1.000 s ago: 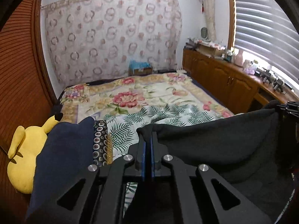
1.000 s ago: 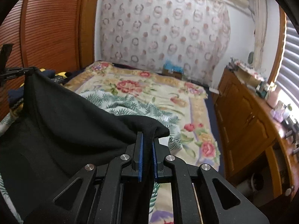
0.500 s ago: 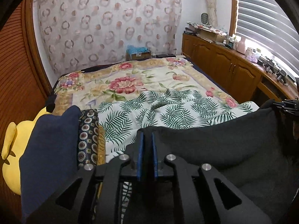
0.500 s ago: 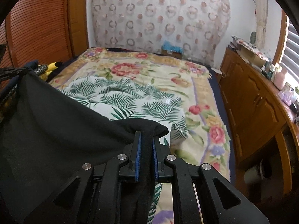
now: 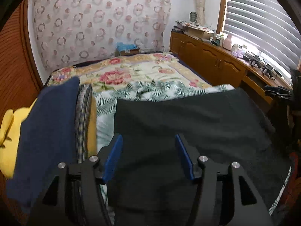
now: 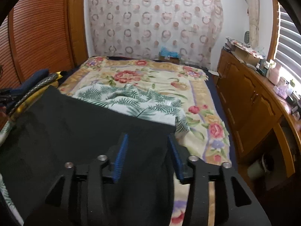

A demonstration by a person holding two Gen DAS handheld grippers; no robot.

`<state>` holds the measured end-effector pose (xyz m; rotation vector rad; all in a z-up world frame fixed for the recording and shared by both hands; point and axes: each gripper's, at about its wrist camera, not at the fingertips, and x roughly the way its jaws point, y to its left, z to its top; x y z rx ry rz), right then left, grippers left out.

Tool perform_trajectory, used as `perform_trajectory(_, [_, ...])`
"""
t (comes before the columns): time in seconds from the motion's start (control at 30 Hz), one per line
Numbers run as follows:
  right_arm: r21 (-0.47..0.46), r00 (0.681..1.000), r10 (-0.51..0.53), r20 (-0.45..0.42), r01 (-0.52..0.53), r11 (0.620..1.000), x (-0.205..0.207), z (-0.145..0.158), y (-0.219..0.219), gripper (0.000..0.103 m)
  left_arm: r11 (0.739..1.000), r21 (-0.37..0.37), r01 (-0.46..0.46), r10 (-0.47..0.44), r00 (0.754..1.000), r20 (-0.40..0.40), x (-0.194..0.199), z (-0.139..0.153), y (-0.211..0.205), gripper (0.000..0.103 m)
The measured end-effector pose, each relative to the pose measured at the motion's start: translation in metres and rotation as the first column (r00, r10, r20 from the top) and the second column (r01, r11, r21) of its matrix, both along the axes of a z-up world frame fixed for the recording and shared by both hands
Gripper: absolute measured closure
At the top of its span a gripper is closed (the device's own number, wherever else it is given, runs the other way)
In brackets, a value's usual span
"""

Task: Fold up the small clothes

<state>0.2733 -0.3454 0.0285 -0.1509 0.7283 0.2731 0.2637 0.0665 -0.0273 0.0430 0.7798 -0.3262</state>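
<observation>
A black garment (image 5: 188,116) lies spread flat on the bed, its far edge straight across a fern-print cloth (image 5: 150,90). My left gripper (image 5: 148,141) hovers over its near left part, jaws opening, blue pads apart, cloth below them but not pinched. In the right wrist view the same black garment (image 6: 75,124) fills the lower left. My right gripper (image 6: 147,141) is over its right corner, jaws opening too, pads clear of the fabric. The other gripper (image 5: 278,92) shows at the right edge of the left wrist view.
A stack of folded clothes, navy piece (image 5: 49,128) on top, sits left of the black garment beside a yellow plush toy (image 5: 7,131). The floral bedspread (image 6: 160,82) stretches beyond. Wooden cabinets (image 6: 250,105) line the right side; a slatted wardrobe (image 6: 37,37) stands left.
Both grippers were shut on the black garment's upper corners, holding it stretched above the bed. They came down and forward, opened, and the garment now lies flat.
</observation>
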Motion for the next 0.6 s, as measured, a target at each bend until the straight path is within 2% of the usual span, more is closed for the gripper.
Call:
perform_trajectory(0.3, [-0.005, 0.996, -0.048, -0.074, 0.047, 0.999, -0.063, -0.008, 0.004, 0.049, 1.000, 0.002, -0.011, 0.011, 0.999, -0.039, -0.042, -0.025, 0.008, 0.046])
perform_trajectory(0.6, [0.022, 0.979, -0.092, -0.183, 0.097, 0.995, -0.088, -0.050, 0.001, 0.049, 1.000, -0.007, -0.029, 0.028, 0.993, -0.114, -0.055, -0.052, 0.014, 0.046])
